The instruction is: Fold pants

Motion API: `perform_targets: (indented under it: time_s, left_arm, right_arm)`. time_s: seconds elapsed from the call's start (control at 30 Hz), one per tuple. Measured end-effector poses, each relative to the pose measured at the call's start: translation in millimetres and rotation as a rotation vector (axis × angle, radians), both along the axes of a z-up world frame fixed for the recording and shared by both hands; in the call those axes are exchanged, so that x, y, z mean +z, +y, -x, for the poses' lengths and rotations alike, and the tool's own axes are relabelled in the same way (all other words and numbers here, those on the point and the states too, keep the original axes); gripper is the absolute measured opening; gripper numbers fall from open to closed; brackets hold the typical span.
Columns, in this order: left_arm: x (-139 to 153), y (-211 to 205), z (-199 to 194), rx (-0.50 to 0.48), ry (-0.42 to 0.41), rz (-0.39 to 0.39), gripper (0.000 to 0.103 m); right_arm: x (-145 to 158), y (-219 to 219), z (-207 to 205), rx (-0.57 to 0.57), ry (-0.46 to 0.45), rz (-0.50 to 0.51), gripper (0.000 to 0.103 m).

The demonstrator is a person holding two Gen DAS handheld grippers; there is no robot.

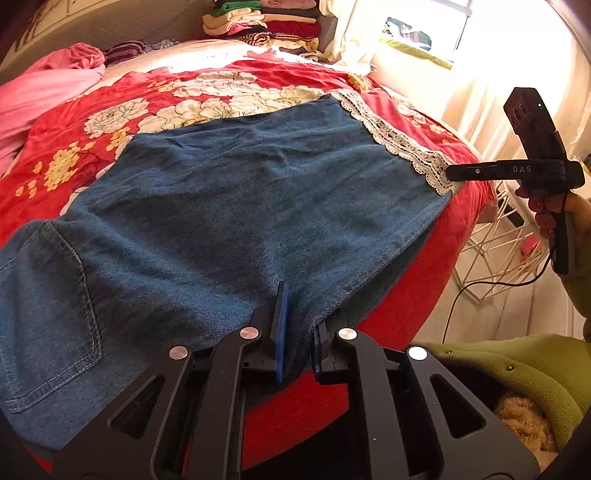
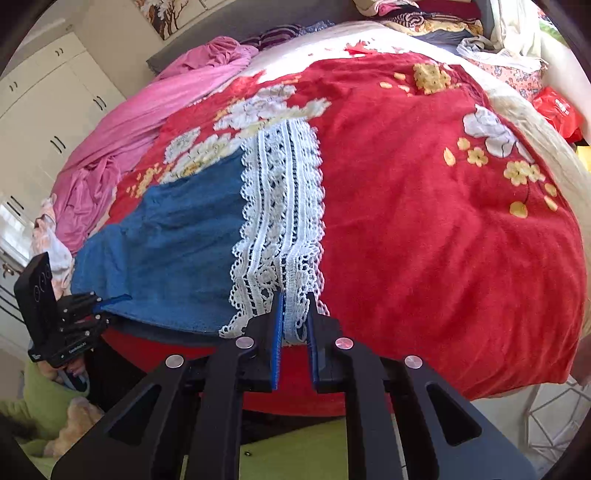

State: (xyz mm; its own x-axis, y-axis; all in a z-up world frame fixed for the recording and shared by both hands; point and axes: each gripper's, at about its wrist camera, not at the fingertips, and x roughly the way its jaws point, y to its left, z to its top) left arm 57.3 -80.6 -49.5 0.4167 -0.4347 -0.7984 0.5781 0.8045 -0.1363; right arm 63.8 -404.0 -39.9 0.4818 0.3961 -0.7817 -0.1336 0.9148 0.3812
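Left gripper (image 1: 297,325) is clamped on the near edge of the denim pants (image 1: 229,206), blue pads pinching a ridge of fabric between them. Right gripper (image 2: 295,325) is clamped on the white lace hem (image 2: 280,221) at the leg end, a strip of lace caught between its pads.

Pants lie flat across my red floral blanket (image 2: 424,240) on the bed, waist and back pocket (image 1: 48,306) toward the left gripper's side, lace hem toward the right. Near edge of the denim runs along the blanket's front edge. In the left wrist view I see my right hand (image 1: 546,214) on the other tool's handle, its nose touching the lace corner. In the right wrist view the left gripper sits at the far left, on the denim edge.

Pink sheet (image 2: 122,147) bunched at the far side of the bed, apart from the pants. Stack of folded clothes (image 1: 269,22) near the window. My green sleeve (image 1: 517,373) at lower right.
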Motion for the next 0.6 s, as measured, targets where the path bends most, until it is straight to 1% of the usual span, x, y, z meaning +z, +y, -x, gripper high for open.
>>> perform_targets:
  time_s: [0.1,0.13,0.17,0.2,0.27,0.37,0.43,0.5,0.6]
  left_arm:
    - [-4,0,-1,0.001,0.008,-0.008,0.006]
    - [-3,1,-1,-0.001,0.007,-0.008,0.006]
    - [-4,1,-1,-0.002,0.009,-0.006,0.006]
    - [-4,1,-1,-0.002,0.010,-0.007,0.006]
    - [-4,1,-1,-0.003,0.010,-0.009,0.006]
    - [-4,0,-1,-0.006,0.010,-0.013,0.006]
    - [-4,-1,-1,-0.006,0.011,-0.014,0.006]
    - [-5,-1,-1,-0.009,0.013,-0.010,0.007]
    - [-4,-1,1,-0.024,0.022,0.005,0.019]
  right_arm:
    - [-17,0,-2,-0.006,0.033,0.001,0.014]
    - [-16,-4,-3,-0.009,0.042,-0.012,0.019]
    - [-13,-6,-4,-0.011,0.045,-0.014,0.022]
    - [-7,-9,-5,-0.011,0.036,-0.004,0.024]
    - [9,-13,-5,-0.015,-0.003,0.020,0.025]
    - [36,-11,-3,-0.020,-0.094,0.036,0.025]
    - [45,3,-4,0.023,-0.129,0.020,0.027]
    - [44,28,-6,0.107,-0.134,0.013,0.030]
    - [26,65,-13,0.209,-0.093,0.034,0.032]
